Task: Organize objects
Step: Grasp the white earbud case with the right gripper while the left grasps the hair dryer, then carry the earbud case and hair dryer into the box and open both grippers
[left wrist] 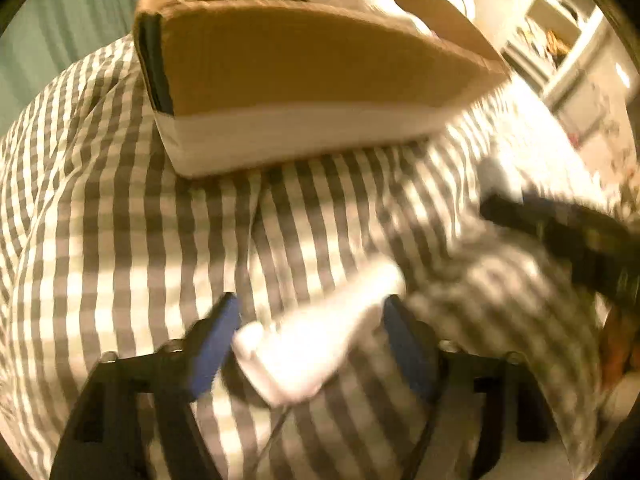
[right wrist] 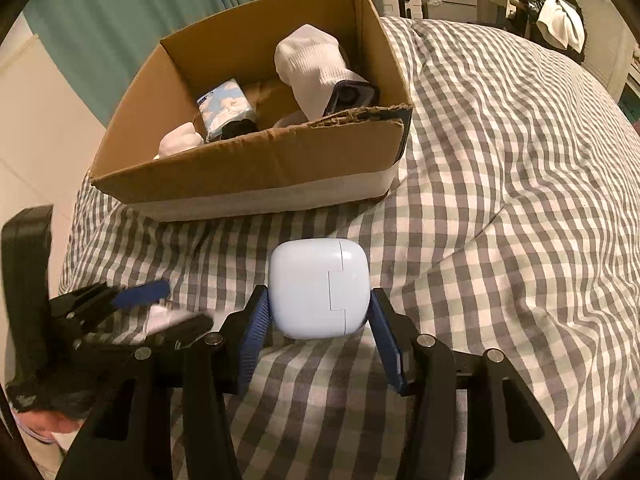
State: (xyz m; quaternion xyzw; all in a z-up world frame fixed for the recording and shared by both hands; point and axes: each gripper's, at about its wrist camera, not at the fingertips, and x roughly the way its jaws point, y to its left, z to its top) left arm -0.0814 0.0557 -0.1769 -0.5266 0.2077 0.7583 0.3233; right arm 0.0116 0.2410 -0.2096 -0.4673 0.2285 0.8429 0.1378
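White case [right wrist: 318, 289] pinched in my right gripper [right wrist: 320, 312] | left gripper [left wrist: 310, 338] half-open around blurred white item [left wrist: 312, 344], grip unclear | lift both clear of cardboard box [right wrist: 256, 164] near wall.

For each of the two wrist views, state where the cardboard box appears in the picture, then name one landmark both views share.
Left wrist view: the cardboard box fills the top centre, its near wall facing the camera, blurred.
Right wrist view: the cardboard box sits upper left of centre, open, with a white sock inside.
Shared landmark: the grey-and-white checked bedcover beneath the box.
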